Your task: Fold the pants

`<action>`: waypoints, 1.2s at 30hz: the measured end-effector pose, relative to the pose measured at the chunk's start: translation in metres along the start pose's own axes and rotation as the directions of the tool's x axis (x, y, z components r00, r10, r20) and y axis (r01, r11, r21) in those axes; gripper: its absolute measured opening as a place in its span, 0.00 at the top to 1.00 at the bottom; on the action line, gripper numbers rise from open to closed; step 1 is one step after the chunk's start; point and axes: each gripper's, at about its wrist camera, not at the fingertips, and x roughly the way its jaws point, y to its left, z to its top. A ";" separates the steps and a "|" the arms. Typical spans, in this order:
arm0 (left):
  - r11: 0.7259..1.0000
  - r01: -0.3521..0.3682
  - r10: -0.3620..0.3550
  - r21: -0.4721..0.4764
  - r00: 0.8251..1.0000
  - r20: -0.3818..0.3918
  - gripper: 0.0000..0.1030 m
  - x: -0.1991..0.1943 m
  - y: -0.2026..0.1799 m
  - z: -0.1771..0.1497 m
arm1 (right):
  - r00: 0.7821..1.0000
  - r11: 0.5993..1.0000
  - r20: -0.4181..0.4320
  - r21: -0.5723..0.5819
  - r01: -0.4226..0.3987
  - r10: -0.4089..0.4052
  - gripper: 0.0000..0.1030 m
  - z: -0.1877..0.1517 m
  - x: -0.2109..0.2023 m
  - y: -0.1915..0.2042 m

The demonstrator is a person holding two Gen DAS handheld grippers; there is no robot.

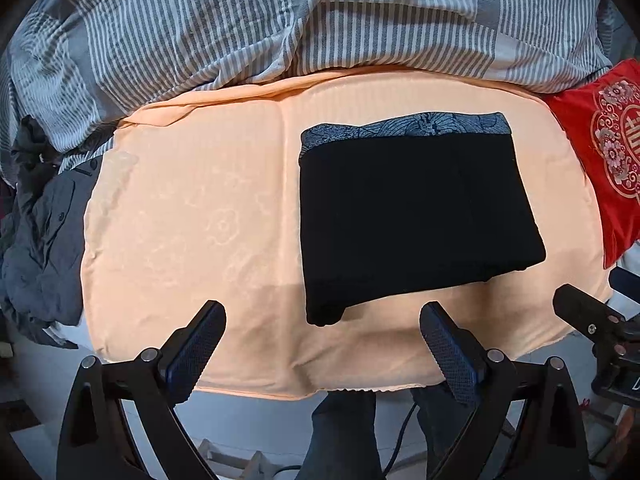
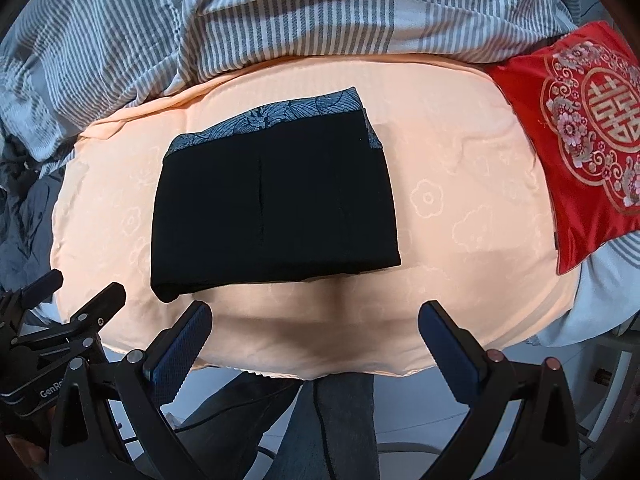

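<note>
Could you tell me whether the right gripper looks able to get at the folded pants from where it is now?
Probably yes. The right gripper is open and empty, and only bare peach cover lies between it and the near edge of the pants, slightly to its left.

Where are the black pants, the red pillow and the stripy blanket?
pants (image 2: 276, 216), right wrist view, middle of the folded black cloth.
pillow (image 2: 576, 152), right wrist view, its patterned red front.
blanket (image 1: 200, 32), left wrist view, a striped fold at the back.
</note>
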 end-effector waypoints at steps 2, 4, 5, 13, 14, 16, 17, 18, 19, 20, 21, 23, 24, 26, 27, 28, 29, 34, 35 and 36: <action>1.000 0.004 -0.004 0.001 1.000 -0.006 0.05 -0.001 -0.001 0.000 | 1.000 1.000 -0.003 -0.001 0.004 -0.004 0.00 0.001 -0.002 0.001; 1.000 0.007 -0.007 -0.002 1.000 -0.009 0.05 -0.002 -0.001 0.000 | 1.000 1.000 -0.003 0.001 0.009 -0.009 0.00 0.002 -0.004 0.001; 1.000 0.011 -0.011 -0.007 1.000 -0.012 0.05 -0.003 0.000 0.000 | 1.000 1.000 -0.003 0.002 0.010 -0.010 0.00 0.002 -0.005 0.002; 1.000 0.019 -0.020 -0.023 1.000 -0.016 0.05 -0.003 0.001 0.002 | 1.000 0.999 -0.003 -0.020 0.031 -0.031 0.00 0.006 -0.009 0.006; 1.000 0.019 -0.020 -0.023 1.000 -0.016 0.05 -0.003 0.000 0.002 | 0.999 0.999 -0.004 -0.022 0.032 -0.032 0.00 0.006 -0.009 0.007; 1.000 0.018 -0.018 -0.020 1.000 -0.015 0.05 -0.003 -0.001 0.003 | 0.999 0.999 -0.005 -0.030 0.035 -0.035 0.00 0.006 -0.009 0.008; 1.000 0.016 -0.016 -0.018 1.000 -0.014 0.05 -0.004 -0.002 0.003 | 0.999 0.999 -0.007 -0.032 0.034 -0.034 0.00 0.006 -0.009 0.009; 1.000 0.015 -0.015 -0.019 1.000 -0.013 0.05 -0.004 -0.002 0.003 | 0.999 0.999 -0.008 -0.033 0.035 -0.035 0.00 0.007 -0.009 0.009; 1.000 0.014 -0.014 -0.019 1.000 -0.011 0.05 -0.004 -0.003 0.004 | 0.999 0.999 -0.009 -0.034 0.035 -0.035 0.00 0.007 -0.009 0.009; 1.000 0.014 -0.014 -0.019 1.000 -0.010 0.05 -0.005 -0.004 0.004 | 0.999 0.999 -0.010 -0.034 0.034 -0.034 0.00 0.007 -0.009 0.009; 1.000 0.014 -0.015 -0.019 1.000 -0.009 0.05 -0.005 -0.004 0.004 | 0.999 0.999 -0.010 -0.034 0.034 -0.035 0.00 0.007 -0.009 0.008; 1.000 0.017 -0.017 -0.015 1.000 -0.010 0.05 -0.005 -0.006 0.005 | 0.999 0.999 -0.009 -0.033 0.036 -0.036 0.00 0.007 -0.009 0.008; 1.000 0.017 -0.017 -0.014 1.000 -0.010 0.05 -0.005 -0.006 0.005 | 0.999 0.999 -0.008 -0.034 0.036 -0.037 0.00 0.008 -0.009 0.008; 1.000 0.017 -0.018 -0.013 1.000 -0.013 0.05 -0.006 -0.007 0.005 | 0.999 0.999 -0.008 -0.032 0.039 -0.039 0.00 0.009 -0.010 0.007; 1.000 0.018 -0.018 -0.012 1.000 -0.013 0.05 -0.006 -0.007 0.005 | 0.999 0.999 -0.008 -0.030 0.038 -0.039 0.00 0.010 -0.010 0.007; 1.000 0.017 -0.017 -0.011 1.000 -0.014 0.05 -0.006 -0.008 0.005 | 0.999 0.999 -0.008 -0.029 0.038 -0.039 0.00 0.010 -0.010 0.006; 1.000 0.017 -0.017 -0.009 1.000 -0.013 0.05 -0.006 -0.008 0.006 | 0.999 0.999 -0.008 -0.028 0.040 -0.040 0.00 0.010 -0.010 0.006; 1.000 0.013 -0.013 0.000 1.000 -0.006 0.05 -0.008 -0.010 0.006 | 0.999 0.998 0.002 -0.034 0.048 -0.048 0.00 0.011 -0.012 0.007; 1.000 0.015 -0.015 0.000 1.000 -0.008 0.05 -0.008 -0.010 0.006 | 0.999 0.998 0.004 -0.036 0.052 -0.051 0.00 0.011 -0.013 0.007; 1.000 0.017 -0.017 0.000 1.000 -0.009 0.05 -0.008 -0.010 0.006 | 0.998 0.998 0.007 -0.039 0.055 -0.055 0.00 0.011 -0.013 0.008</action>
